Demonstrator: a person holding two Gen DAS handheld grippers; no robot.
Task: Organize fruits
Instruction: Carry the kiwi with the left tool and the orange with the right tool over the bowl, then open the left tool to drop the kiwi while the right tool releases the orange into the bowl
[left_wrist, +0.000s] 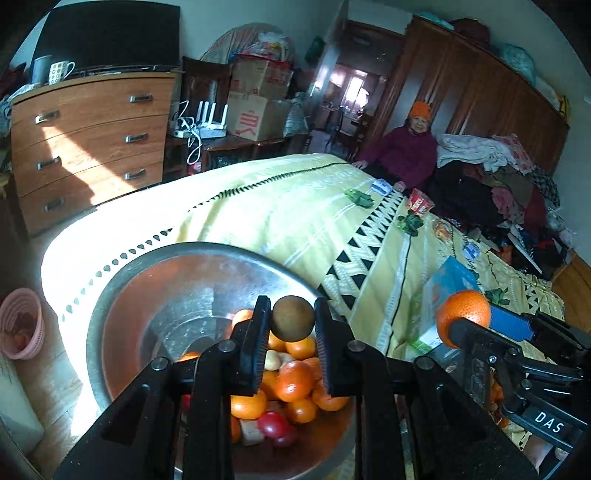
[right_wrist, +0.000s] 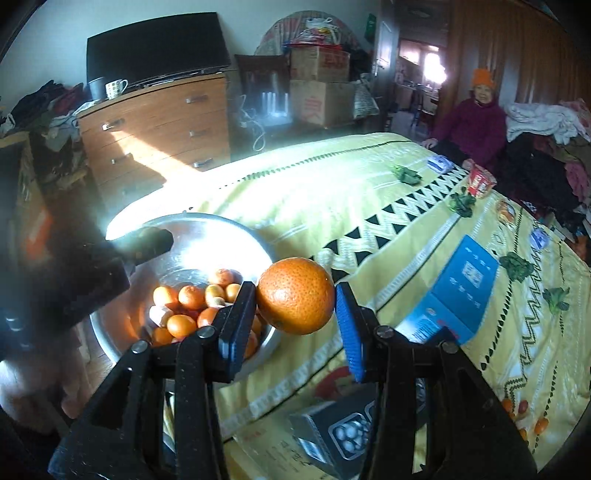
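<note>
- Fruit mostly gathered: the metal bowl (left_wrist: 122, 295) at the near left edge of the bed (left_wrist: 295, 206) already holds a heap of tangerines (left_wrist: 295, 380) with a few red and pale pieces among them
- Left hand-held gripper (left_wrist: 292, 325) is closed on a small brown round fruit (left_wrist: 292, 318), held right above the bowl's pile, so this piece looks ready to drop in
- Right hand-held gripper (right_wrist: 295, 299) clamps a large orange (right_wrist: 295, 295) between its pads, hanging just right of the bowl over the yellow bedspread; it looks one short move from the bowl
- Left to do, by my reading: release both fruits into the bowl, then fetch a few small orange and red pieces (right_wrist: 524, 413) lying at the near right edge of the bedspread
- Green leafy bits (right_wrist: 517, 266), a blue booklet (right_wrist: 465, 288) and small packets lie further right on the bed; whether they belong to the job I cannot tell
- A seated person (left_wrist: 410, 151) is at the far side
</note>
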